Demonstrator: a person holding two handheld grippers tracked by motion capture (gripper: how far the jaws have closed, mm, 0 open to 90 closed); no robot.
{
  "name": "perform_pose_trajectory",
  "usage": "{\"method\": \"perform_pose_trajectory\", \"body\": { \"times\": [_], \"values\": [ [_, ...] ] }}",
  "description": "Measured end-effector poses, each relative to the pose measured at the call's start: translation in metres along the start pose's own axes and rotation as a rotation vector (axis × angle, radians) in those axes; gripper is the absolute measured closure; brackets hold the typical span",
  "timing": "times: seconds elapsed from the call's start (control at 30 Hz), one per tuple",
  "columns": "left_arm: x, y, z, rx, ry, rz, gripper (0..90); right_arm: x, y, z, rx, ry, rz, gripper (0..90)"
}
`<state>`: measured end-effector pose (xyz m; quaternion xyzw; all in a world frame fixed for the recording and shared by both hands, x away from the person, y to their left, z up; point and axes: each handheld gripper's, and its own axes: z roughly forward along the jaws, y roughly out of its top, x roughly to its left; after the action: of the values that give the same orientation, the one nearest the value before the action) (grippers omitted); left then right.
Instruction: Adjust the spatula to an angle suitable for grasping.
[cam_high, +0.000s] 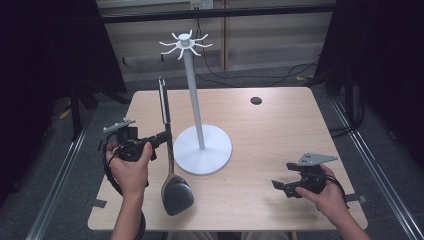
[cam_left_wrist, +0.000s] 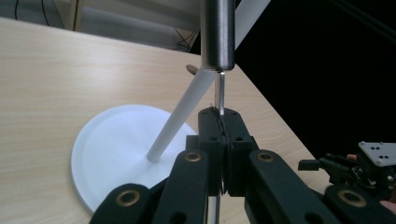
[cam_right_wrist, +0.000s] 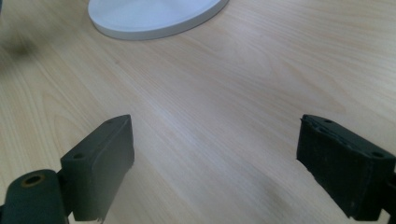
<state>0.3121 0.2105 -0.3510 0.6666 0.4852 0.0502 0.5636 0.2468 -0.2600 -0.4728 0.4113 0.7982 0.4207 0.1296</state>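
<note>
A long kitchen utensil (cam_high: 169, 150) stands nearly upright left of the white stand, its dark rounded head (cam_high: 176, 196) low by the table's front edge. My left gripper (cam_high: 166, 135) is shut on its thin metal shaft (cam_left_wrist: 222, 93), just below the thicker handle (cam_left_wrist: 217, 32). The white stand has a round base (cam_high: 215, 150), a tall pole (cam_high: 195, 95) and a ring of hooks (cam_high: 185, 44) on top. My right gripper (cam_high: 281, 186) rests at the front right, open, with only bare table between its jaws (cam_right_wrist: 215, 163).
The wooden table (cam_high: 270, 135) has a small dark round hole (cam_high: 256, 100) at the back right. Black curtains hang on both sides, and cables lie on the floor behind. The stand's base (cam_right_wrist: 154, 16) lies ahead of the right gripper.
</note>
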Motion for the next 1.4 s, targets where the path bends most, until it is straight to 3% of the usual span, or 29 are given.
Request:
{"method": "perform_pose_trajectory", "body": {
  "times": [0.13, 0.3, 0.4, 0.73, 1.0, 1.4],
  "values": [
    [-0.006, 0.004, -0.005, -0.014, -0.017, 0.034, 88.8, 0.002, 0.004, 0.004, -0.007, 0.013, 0.004, 11.0],
    [-0.01, 0.005, -0.006, -0.031, -0.034, 0.034, 88.8, 0.002, 0.005, 0.005, -0.005, 0.009, 0.014, 11.0],
    [-0.01, 0.005, -0.007, -0.033, -0.039, 0.06, 88.8, 0.0, 0.004, 0.006, 0.0, 0.004, 0.014, 11.0],
    [-0.015, 0.009, -0.013, -0.061, -0.061, 0.081, 88.8, -0.003, 0.002, 0.005, -0.003, -0.002, 0.028, 11.0],
    [-0.024, 0.014, -0.017, -0.08, -0.106, 0.122, 88.8, -0.006, -0.001, 0.006, 0.008, -0.022, 0.025, 11.0],
    [-0.031, 0.017, -0.02, -0.098, -0.145, 0.145, 88.8, -0.008, -0.001, 0.004, 0.003, -0.025, 0.032, 11.0]
  ]
}}
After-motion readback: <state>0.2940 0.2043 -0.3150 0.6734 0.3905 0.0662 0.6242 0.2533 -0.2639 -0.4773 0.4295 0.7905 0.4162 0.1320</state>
